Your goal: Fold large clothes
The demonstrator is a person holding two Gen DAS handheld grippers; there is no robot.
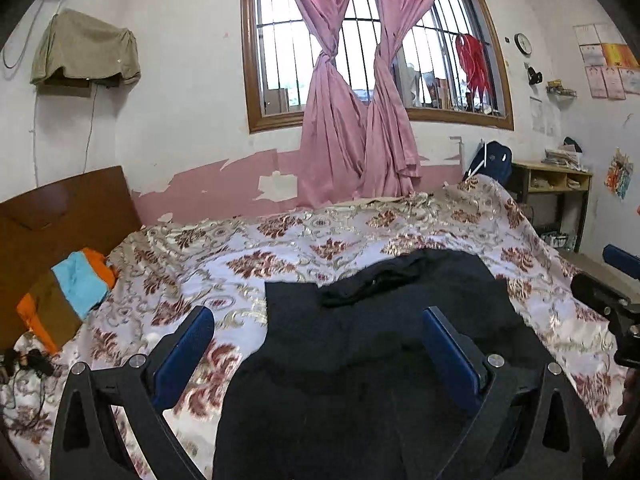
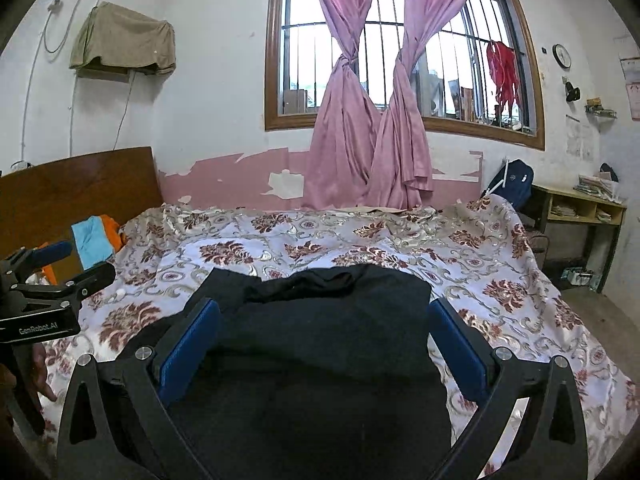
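The black garment lies spread on the bed's patterned cover, a bunched strip of it at the 12 o'clock end. The step in hand looks like lining up for a fold; next, each gripper probably needs to drop onto a near edge and pinch it. The left gripper and right gripper hover level above the cloth, jaws spread wide, holding nothing.
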